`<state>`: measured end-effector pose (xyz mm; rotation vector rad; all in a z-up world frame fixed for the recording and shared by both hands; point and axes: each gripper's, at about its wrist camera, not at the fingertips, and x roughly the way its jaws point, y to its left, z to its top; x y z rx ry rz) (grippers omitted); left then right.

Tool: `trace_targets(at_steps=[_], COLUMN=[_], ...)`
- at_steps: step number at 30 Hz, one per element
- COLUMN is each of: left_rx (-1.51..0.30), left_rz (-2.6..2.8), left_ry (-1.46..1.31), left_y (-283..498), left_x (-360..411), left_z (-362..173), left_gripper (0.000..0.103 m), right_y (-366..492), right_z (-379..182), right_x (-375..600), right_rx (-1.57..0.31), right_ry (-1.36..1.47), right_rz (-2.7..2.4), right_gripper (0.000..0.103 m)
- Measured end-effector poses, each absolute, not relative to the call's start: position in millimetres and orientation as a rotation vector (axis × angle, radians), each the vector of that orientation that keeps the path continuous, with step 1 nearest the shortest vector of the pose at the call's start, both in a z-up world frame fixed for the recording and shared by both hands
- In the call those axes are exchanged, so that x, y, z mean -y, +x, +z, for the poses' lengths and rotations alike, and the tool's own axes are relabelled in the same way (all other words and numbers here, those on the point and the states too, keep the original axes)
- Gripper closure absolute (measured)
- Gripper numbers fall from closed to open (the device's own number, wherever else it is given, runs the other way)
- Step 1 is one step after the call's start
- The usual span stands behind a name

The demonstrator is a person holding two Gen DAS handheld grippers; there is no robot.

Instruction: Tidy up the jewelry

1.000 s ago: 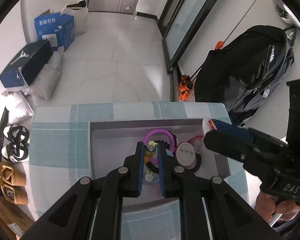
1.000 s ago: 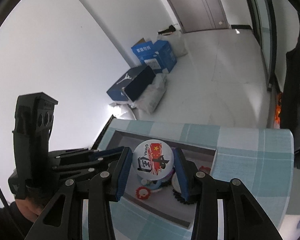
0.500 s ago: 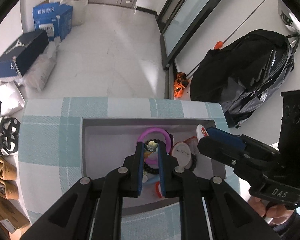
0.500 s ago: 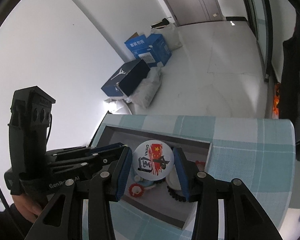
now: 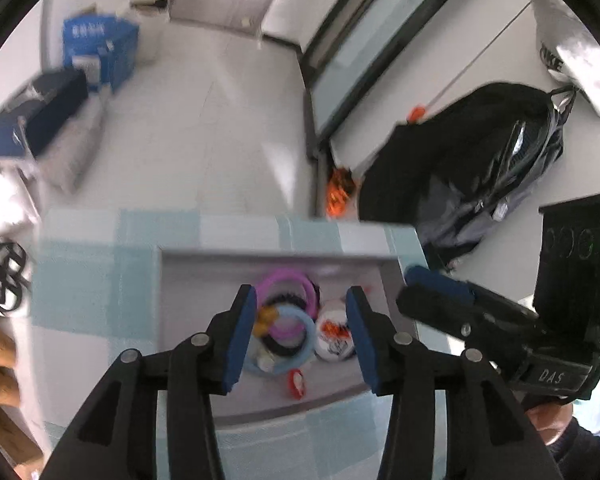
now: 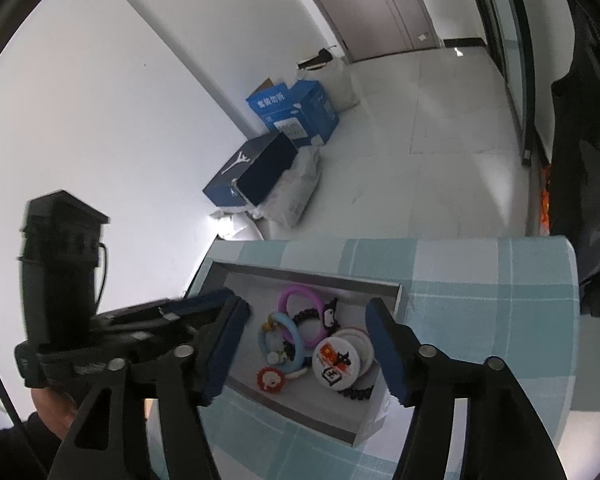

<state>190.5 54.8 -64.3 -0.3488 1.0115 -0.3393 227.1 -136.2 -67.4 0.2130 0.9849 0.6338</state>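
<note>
Both grippers, left gripper (image 5: 300, 328) and right gripper (image 6: 308, 346), are seen opening with nothing gripped above the grey tray (image 6: 300, 274), where rings (image 6: 300, 314) and badge (image 6: 337, 364) lie; little sorting appears left.

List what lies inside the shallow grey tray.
In the shallow grey tray: a purple ring, a light blue ring, a black beaded bracelet, a round white flag badge, a small red charm. The badge covers part of another disc; what lies beneath is hidden.
</note>
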Motion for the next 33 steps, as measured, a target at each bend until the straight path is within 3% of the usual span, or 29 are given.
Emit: trace_targets(at_steps=[2, 3, 10, 20, 24, 30, 33], left_rx=[-0.98, -0.974, -0.948, -0.817, -0.801, -0.797, -0.778], left_rz=[-0.322, -0.303, -0.254, -0.205, -0.153, -0.097, -0.067], left_ry=[-0.349, -0.354, -0.358, -0.231, -0.197, -0.188, -0.194], left_y=[188, 188, 180, 132, 105, 74, 57], left_x=[-60, -63, -72, -55, -53, -52, -55], left_z=[-57, -55, -47, -16, -11, 0, 6], left_gripper=[0.056, 0.048, 0.047, 0.046, 0.033, 0.032, 0.022], right_y=[226, 226, 211, 168, 142, 112, 94], right_z=[-66, -64, -44, -24, -4, 3, 2], right_x=[136, 136, 139, 155, 158, 165, 170], right_rx=[-0.982, -0.981, -0.947, -0.904, -0.84, -0.811, -0.808], right_ry=[0.209, 0.209, 0.175, 0.176, 0.137, 0.153, 0.173], right_rz=[0.63, 0.634, 0.611, 0.589, 0.579, 0.563, 0.564], right_gripper=[0.03, 0.028, 0.018, 0.014, 0.01, 0.009, 0.009])
